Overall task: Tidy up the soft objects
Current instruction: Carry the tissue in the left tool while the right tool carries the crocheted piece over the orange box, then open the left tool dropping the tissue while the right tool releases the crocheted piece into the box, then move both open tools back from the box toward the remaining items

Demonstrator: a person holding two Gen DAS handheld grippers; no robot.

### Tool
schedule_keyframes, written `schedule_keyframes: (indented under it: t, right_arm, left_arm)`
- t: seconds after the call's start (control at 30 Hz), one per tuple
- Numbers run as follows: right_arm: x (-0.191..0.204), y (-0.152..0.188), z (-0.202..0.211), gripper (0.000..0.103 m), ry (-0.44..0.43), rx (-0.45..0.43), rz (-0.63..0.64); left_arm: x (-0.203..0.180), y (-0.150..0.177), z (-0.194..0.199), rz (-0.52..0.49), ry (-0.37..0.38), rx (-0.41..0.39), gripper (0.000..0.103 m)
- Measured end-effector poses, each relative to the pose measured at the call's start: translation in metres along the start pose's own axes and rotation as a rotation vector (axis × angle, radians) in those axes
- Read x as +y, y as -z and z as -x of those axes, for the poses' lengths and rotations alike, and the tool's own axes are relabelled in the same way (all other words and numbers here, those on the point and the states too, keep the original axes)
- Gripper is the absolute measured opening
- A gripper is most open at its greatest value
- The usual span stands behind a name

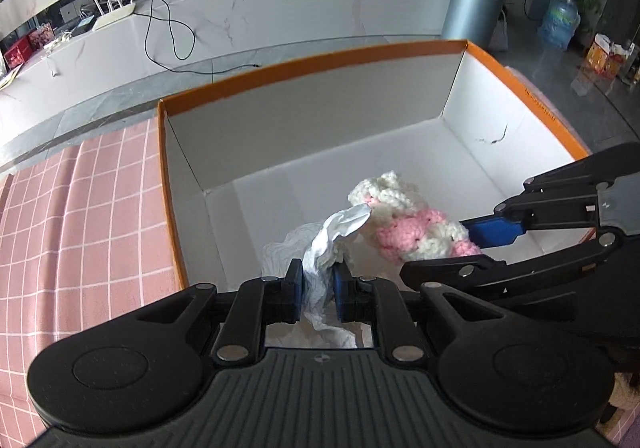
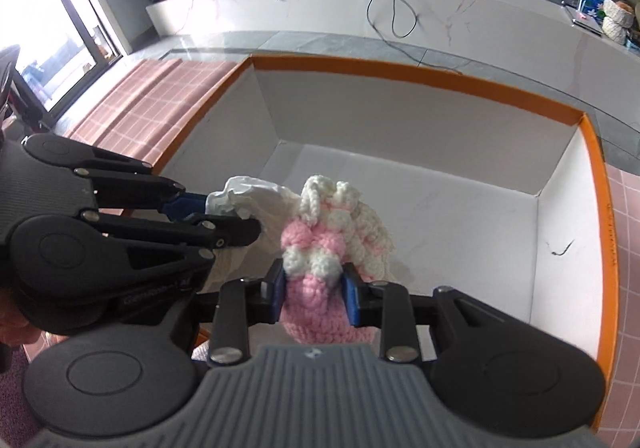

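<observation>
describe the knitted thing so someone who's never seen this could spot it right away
Find the big open box with the orange rim and white inside, standing on the pink checked cloth. Over its near end, the right gripper is shut on a chunky pink-and-white knitted piece. Beside it, the left gripper holds a crumpled white tissue, which is thin and plain white, not woolly or pink.

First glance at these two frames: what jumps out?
The big orange-rimmed white box fills both views, sitting on a pink checked cloth. Over its near end, the left hand-held gripper pinches a crumpled white cloth, and beside it the right hand-held gripper clamps a pink-and-white crochet piece.
</observation>
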State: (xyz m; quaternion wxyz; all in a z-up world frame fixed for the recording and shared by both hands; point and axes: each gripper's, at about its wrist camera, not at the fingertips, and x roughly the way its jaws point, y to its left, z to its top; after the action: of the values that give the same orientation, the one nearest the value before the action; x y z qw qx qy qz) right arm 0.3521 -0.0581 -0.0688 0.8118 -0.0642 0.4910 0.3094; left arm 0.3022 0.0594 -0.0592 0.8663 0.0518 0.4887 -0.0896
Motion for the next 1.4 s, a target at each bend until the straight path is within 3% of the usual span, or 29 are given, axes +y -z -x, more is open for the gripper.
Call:
schedule_keyframes:
  t: [0.13, 0.37, 0.4, 0.5, 0.63, 0.87, 1.03, 1.17, 1.4]
  right_arm:
    - [-0.003, 0.002, -0.007, 0.029, -0.012, 0.024, -0.014]
    - [-0.011, 0.006, -0.008, 0.032, -0.012, 0.028, -0.045]
    - [-0.011, 0.005, -0.007, 0.032, -0.010, 0.026, -0.047]
    - [-0.013, 0.005, -0.005, 0.032, -0.013, 0.021, -0.059]
    - [-0.010, 0.001, -0.010, 0.033, -0.010, 0.031, -0.061]
    - [0.006, -0.004, -0.027, 0.036, 0.016, 0.079, -0.066]
    - [0.006, -0.007, -0.032, 0.047, 0.056, 0.109, -0.100]
    - [0.010, -0.007, -0.020, 0.072, 0.087, 0.079, -0.084]
    - [0.020, -0.005, 0.011, 0.072, 0.153, 0.018, -0.031]
  left_arm:
    - [-0.004, 0.000, 0.000, -0.021, -0.022, 0.009, 0.018]
    - [0.000, -0.002, 0.007, 0.005, 0.017, -0.031, 0.030]
    - [0.001, -0.002, 0.010, 0.010, 0.021, -0.044, 0.034]
    - [0.010, -0.002, 0.024, 0.045, -0.007, -0.100, 0.068]
    - [0.029, -0.004, 0.042, 0.133, 0.068, -0.151, 0.068]
    - [0.031, 0.001, 0.054, 0.168, -0.002, -0.201, 0.067]
    - [0.033, 0.010, 0.057, 0.174, 0.007, -0.216, 0.067]
    - [0.035, 0.012, 0.058, 0.173, 0.005, -0.214, 0.067]
    - [0.032, 0.018, 0.073, 0.182, 0.012, -0.248, 0.067]
